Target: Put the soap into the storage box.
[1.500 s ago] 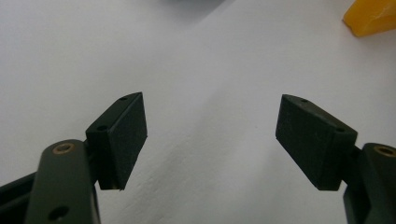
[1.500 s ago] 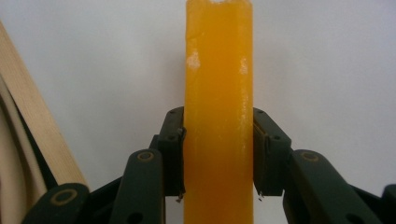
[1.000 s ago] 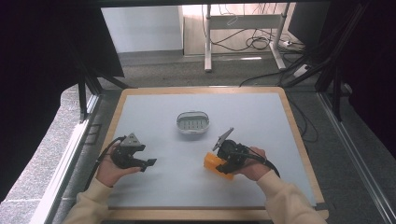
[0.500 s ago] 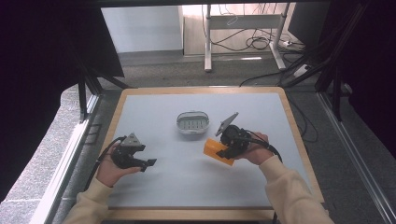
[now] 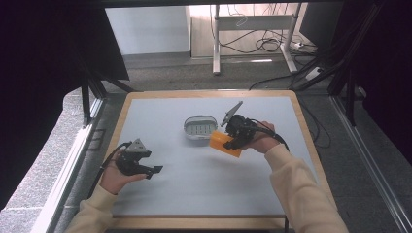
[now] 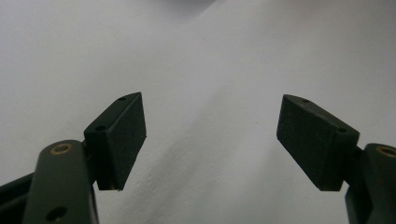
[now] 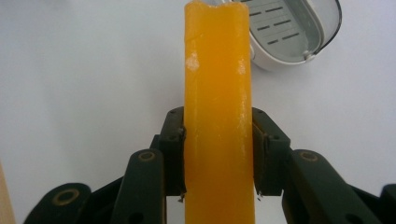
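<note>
1. Now the orange block [image 5: 225,144] is seen lifted off the table [image 5: 204,194] and carried up-left toward the white slotted dish [image 5: 199,127], vs. a sec ago when it sat lower and nearer the person, approx. at the table's mid-right.
2. The right gripper [image 5: 232,143] is clamped on the block; in the right gripper view the block [image 7: 218,116] is pinched at its long sides between both black pads, w/ its far end pointed at the dish [image 7: 294,32].
3. Judged from this: the carry is under way and the block is prob. meant for the dish; lowering and release are not yet done.
4. The block's near corner is just beside the dish's right rim in the high view; touching or apart can't be told.
5. The left gripper [image 5: 154,170] is held at the table's left front, well apart from the dish, in about the same spot as before; in the left gripper view its jaws are spread wide w/ nothing between, only bare table [image 6: 196,56] beyond.
6. Nothing is seen blocking the way; the dish looks empty inside. The rim may be clipped by the block if it is brought in too low.
</note>
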The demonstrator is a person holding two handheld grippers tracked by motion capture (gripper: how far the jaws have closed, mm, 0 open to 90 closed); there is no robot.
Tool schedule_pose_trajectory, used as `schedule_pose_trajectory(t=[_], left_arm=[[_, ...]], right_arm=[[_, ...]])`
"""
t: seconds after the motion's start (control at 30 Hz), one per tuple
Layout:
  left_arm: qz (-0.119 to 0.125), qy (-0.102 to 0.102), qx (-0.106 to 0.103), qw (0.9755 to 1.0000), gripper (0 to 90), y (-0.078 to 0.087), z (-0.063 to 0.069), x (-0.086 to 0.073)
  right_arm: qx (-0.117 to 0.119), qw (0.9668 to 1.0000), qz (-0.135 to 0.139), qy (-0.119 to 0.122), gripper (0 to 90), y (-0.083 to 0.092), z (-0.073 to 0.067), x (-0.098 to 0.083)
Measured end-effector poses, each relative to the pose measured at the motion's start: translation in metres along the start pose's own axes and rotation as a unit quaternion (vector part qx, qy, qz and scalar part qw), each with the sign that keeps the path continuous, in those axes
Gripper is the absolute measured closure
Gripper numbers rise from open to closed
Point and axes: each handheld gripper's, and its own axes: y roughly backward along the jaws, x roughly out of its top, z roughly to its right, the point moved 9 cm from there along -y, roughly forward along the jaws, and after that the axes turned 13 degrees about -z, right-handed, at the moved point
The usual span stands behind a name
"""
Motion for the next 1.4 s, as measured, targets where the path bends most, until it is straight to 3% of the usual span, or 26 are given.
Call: schedule_pose_trajectory(t=[0.77,1.1,1.4], left_arm=[[0.005,0.004,-0.003,1.0,24.0,0.001,-0.001,0.0],[0.004,0.006,-0.003,1.0,24.1,0.001,-0.001,-0.001],[0.006,0.01,-0.004,0.9999,24.3,0.003,-0.003,-0.003]], right_arm=[[0.001,0.9986,0.011,0.052,62.0,0.002,0.027,0.053],[0.008,0.9977,0.015,0.065,62.0,-0.013,0.044,0.073],[0.016,0.996,0.011,0.087,62.0,-0.022,0.049,0.088]])
